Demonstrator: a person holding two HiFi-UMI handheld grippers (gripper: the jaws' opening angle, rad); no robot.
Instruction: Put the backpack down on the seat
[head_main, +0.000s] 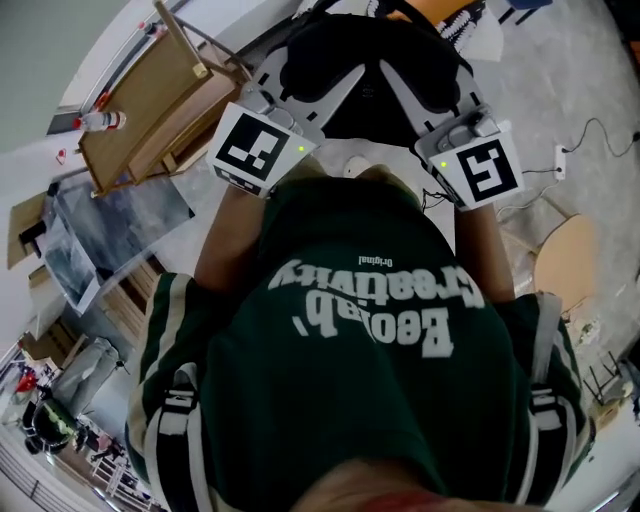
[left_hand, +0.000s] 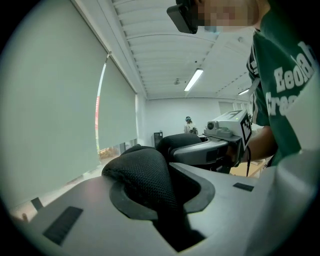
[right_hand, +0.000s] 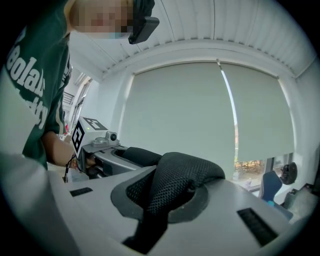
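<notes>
The black backpack hangs in front of the person's chest, held up between both grippers. In the head view my left gripper and right gripper reach forward side by side into it. My left gripper is shut on a padded black mesh shoulder strap, which bulges up out of the jaws. In its own view my right gripper is shut on the other mesh strap in the same way. Each gripper view shows the other gripper beside it. The backpack's body is mostly hidden in the gripper views.
A round plywood chair seat stands on the floor at the right. A wooden table with a bottle is at the left. A cable and socket lie on the floor. Window blinds fill the background; another person stands far off.
</notes>
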